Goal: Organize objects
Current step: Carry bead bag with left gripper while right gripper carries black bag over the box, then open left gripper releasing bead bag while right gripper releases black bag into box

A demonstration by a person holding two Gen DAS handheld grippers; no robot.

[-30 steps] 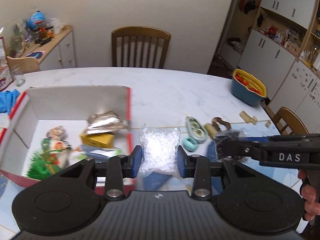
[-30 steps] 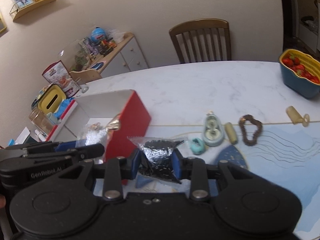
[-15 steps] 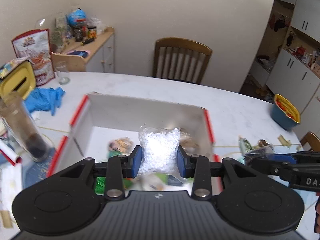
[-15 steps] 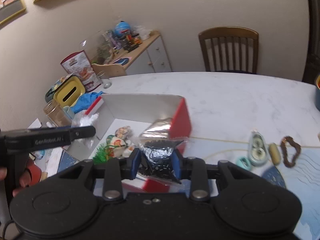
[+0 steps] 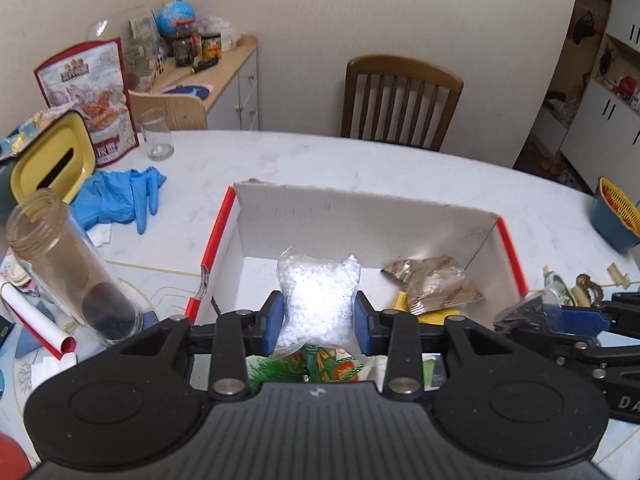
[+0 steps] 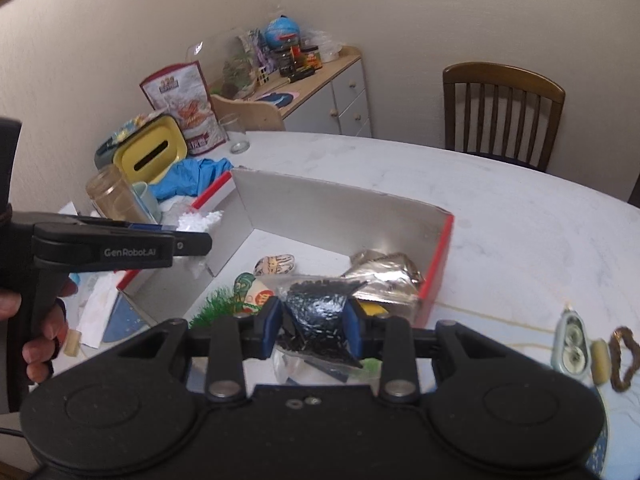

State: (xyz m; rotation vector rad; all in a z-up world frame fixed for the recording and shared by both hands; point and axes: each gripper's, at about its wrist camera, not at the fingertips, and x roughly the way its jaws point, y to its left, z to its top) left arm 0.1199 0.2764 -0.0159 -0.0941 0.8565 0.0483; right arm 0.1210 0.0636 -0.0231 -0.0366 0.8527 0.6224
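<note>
We hold the white bead bag (image 5: 318,294) and black bead bag (image 6: 316,312) clamped above the box (image 5: 360,216); crowded grippers could collide on release.

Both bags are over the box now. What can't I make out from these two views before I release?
- Box near floor: hidden by both gripper bodies.
- White bead bag bottom: left wrist view, behind left gripper.
- Black bead bag height above contents: unclear.
- Snack pouch print: too small.

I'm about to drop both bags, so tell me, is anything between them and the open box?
Nothing visible blocks either. The white bead bag in the left gripper and the black bead bag in the right gripper hang over the open box, above items already inside.
</note>
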